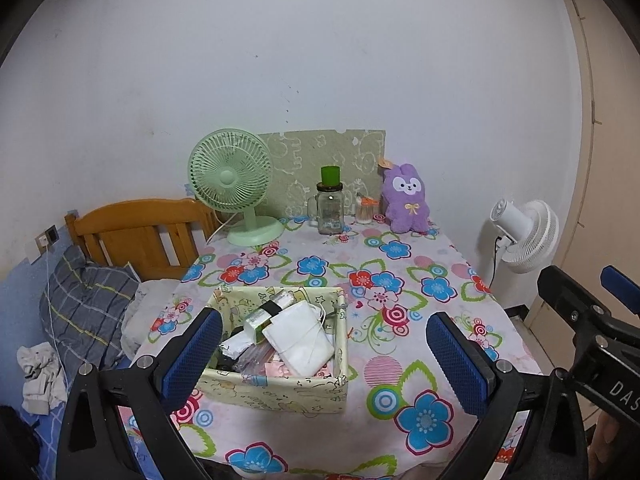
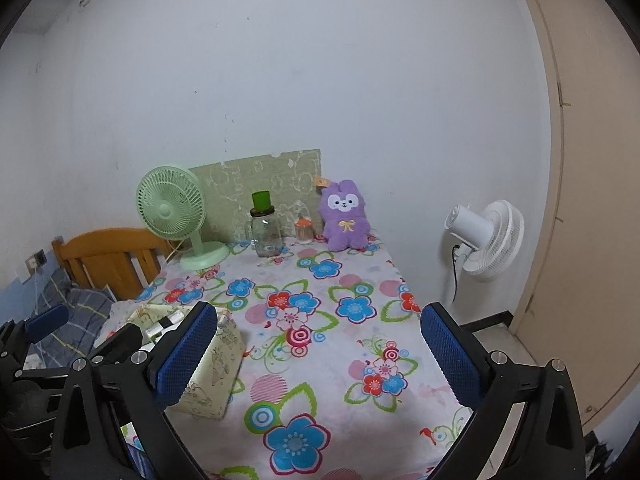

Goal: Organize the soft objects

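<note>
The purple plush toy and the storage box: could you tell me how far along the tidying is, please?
Nothing looks done: the purple plush toy sits at the table's far edge, well apart from the fabric box. Nothing is in hand; the left gripper and right gripper are open and empty. Fetching and placing the toy remains.

My left tool (image 1: 324, 354) is wide open above the near side of the desk (image 1: 432, 280). A box (image 1: 280, 394) full of small things sits right under it. At 12 o'clock, far back by the wall, a purple plush bunny (image 1: 405, 199) sits up. A green fan (image 1: 232, 184) stands at 11 o'clock. My right tool (image 1: 592, 312) pokes in at 3 o'clock.
</note>
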A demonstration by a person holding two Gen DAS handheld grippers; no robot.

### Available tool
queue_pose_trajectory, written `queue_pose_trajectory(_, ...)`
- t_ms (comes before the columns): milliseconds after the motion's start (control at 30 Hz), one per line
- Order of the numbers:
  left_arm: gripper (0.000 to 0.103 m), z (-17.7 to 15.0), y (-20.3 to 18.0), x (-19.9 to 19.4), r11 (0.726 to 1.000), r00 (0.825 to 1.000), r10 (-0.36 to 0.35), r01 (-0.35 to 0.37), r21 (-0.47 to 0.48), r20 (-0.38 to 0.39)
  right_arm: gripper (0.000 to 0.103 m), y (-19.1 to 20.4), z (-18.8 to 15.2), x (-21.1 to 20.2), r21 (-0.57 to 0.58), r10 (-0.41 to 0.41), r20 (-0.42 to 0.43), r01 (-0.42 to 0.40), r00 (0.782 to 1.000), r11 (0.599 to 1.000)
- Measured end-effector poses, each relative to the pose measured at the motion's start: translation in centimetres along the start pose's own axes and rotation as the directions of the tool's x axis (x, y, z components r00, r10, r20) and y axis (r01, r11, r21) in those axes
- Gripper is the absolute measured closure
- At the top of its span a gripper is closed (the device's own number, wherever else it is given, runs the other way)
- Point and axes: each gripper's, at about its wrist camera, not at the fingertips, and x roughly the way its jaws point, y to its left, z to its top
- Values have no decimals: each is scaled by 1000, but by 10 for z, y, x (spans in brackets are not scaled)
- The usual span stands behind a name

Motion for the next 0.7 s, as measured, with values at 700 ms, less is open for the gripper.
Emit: queue_pose_trajectory(700, 0, 0, 10, -7, 1000, 1000, 13, -12, -25, 12, 0, 4, 4, -1, -11, 4, 2, -4, 1000, 1000)
